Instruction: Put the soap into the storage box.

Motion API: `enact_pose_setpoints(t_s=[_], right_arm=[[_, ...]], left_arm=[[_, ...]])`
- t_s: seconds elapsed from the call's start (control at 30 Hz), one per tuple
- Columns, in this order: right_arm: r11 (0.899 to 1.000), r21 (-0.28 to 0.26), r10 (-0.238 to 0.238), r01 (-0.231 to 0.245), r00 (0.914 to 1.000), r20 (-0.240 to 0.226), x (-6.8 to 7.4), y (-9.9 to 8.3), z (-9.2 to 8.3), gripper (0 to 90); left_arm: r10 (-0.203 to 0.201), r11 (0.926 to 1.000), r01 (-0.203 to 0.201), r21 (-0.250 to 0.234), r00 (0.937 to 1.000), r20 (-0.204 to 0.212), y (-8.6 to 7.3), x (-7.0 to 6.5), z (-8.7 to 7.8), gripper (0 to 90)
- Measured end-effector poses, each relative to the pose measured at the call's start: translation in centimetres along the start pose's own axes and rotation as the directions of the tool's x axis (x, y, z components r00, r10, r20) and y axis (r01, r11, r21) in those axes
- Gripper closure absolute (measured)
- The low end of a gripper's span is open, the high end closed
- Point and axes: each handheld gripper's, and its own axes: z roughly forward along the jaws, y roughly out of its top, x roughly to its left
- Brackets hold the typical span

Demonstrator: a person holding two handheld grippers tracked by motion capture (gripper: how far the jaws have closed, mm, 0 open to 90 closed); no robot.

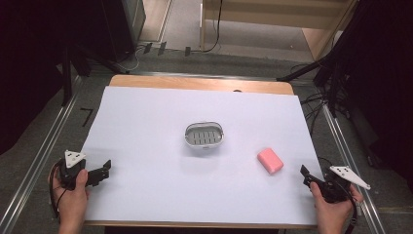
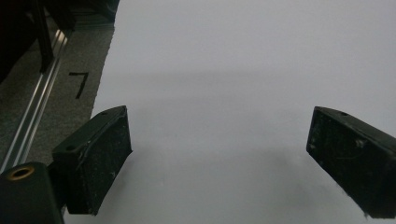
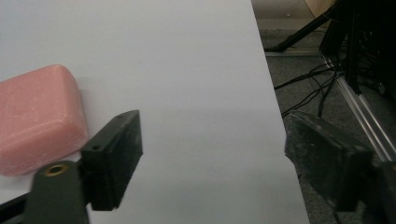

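1. Soap (image 1: 270,161) lies on the counter (image 1: 146,146), just beside our right claw (image 1: 308,176), apart from the dish (image 1: 205,136).
2. Both claws gape empty; left claw (image 1: 103,170) rests far off.
3. We judge a skewed pinch could squirt the soap away.

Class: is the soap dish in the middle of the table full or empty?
Empty. The soap dish shows its bare slotted bottom in the high view, and the pink soap lies apart from it on the white sheet.
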Motion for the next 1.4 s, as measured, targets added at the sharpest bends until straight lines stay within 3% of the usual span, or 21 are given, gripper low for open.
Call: enact_pose_setpoints(t_s=[0.17, 0.33, 0.4, 0.47, 0.53, 0.6, 0.73, 0.8, 0.9, 0.93, 0.97, 1.0, 1.13, 1.33, 1.37, 1.4], right_arm=[[0.999, 0.025, -0.046, 0.045, 0.9987, 0.023, 0.6, 0.1, 0.1, 32.8], [0.997, 0.026, -0.07, 0.071, 0.9975, -0.007, 0.8, 0.3, 0.2, 44.4], [0.996, 0.009, -0.094, 0.094, 0.9947, -0.041, 0.9, 0.5, 0.3, 47.6], [0.995, 0.0, -0.101, 0.102, 0.9894, -0.104, 0.7, 1.0, 0.2, 51.3], [0.994, 0.028, -0.102, 0.106, 0.9864, -0.129, 0.7, 1.6, 0.0, 51.1], [0.991, 0.062, -0.11, 0.118, 0.9872, -0.116, 1.0, 2.2, -0.4, 48.4], [0.988, 0.078, -0.125, 0.135, 0.985, -0.118, 1.6, 2.4, -0.7, 39.6], [0.977, 0.116, -0.162, 0.179, 0.9762, -0.144, 2.1, 2.3, -0.5, 36.7], [0.97, 0.133, -0.184, 0.201, 0.9741, -0.132, 2.6, 2.3, -0.4, 34.5], [0.96, 0.151, -0.219, 0.236, 0.9677, -0.126, 3.0, 2.4, -0.4, 34.3], [0.96, 0.151, -0.219, 0.236, 0.9677, -0.126, 3.0, 2.4, -0.4, 34.3], [0.948, 0.185, -0.234, 0.258, 0.962, -0.141, 3.3, 2.5, -0.2, 29.4], [0.933, 0.234, -0.232, 0.272, 0.9548, -0.186, 3.5, 2.4, 0.3, 24.0], [0.919, 0.271, -0.221, 0.287, 0.9429, -0.249, 3.7, 2.7, 0.5, 27.6], [0.907, 0.289, -0.228, 0.306, 0.9346, -0.273, 3.9, 2.9, 0.6, 27.9], [0.904, 0.294, -0.231, 0.31, 0.9334, -0.275, 4.1, 3.0, 0.6, 28.1]], left_arm=[[0.006, 1.0, -0.006, -0.002, 1.0, 0.007, 0.0, 0.0, 0.0, 6.9], [0.005, 1.0, -0.005, 0.005, 0.9999, 0.011, 0.0, 0.0, 0.1, 6.9], [0.008, 0.9999, -0.008, 0.006, 0.9999, 0.011, 0.0, 0.0, 0.1, 6.9], [0.011, 0.9999, -0.011, 0.011, 0.9999, 0.01, 0.0, -0.1, 0.1, 6.9], [0.012, 0.9999, -0.012, 0.01, 0.9999, 0.01, 0.0, -0.1, 0.1, 6.9], [0.017, 0.9998, -0.017, 0.011, 0.9998, 0.006, 0.0, -0.1, 0.1, 6.9], [0.02, 0.9998, -0.02, 0.009, 0.9998, 0.005, 0.0, -0.2, 0.1, 6.9], [0.02, 0.9998, -0.02, 0.009, 0.9998, 0.005, 0.0, -0.2, 0.1, 6.9], [0.02, 0.9997, -0.021, 0.011, 0.9998, 0.006, 0.0, -0.2, 0.1, 6.9], [0.022, 0.9997, -0.022, 0.014, 0.9997, 0.008, 0.1, -0.2, 0.2, 6.9], [0.022, 0.9997, -0.022, 0.014, 0.9997, 0.008, 0.1, -0.2, 0.2, 6.9], [0.022, 0.9997, -0.022, 0.014, 0.9997, 0.008, 0.1, -0.2, 0.2, 6.9], [0.024, 0.9996, -0.024, 0.013, 0.9997, 0.007, 0.0, -0.2, 0.2, 6.9], [0.034, 0.9993, -0.034, 0.013, 0.9994, 0.002, 0.0, -0.3, 0.1, 6.9], [0.038, 0.9992, -0.038, 0.012, 0.9993, 0.001, 0.0, -0.4, 0.1, 6.9], [0.038, 0.9992, -0.038, 0.011, 0.9993, -0.003, 0.0, -0.4, 0.1, 6.9]])
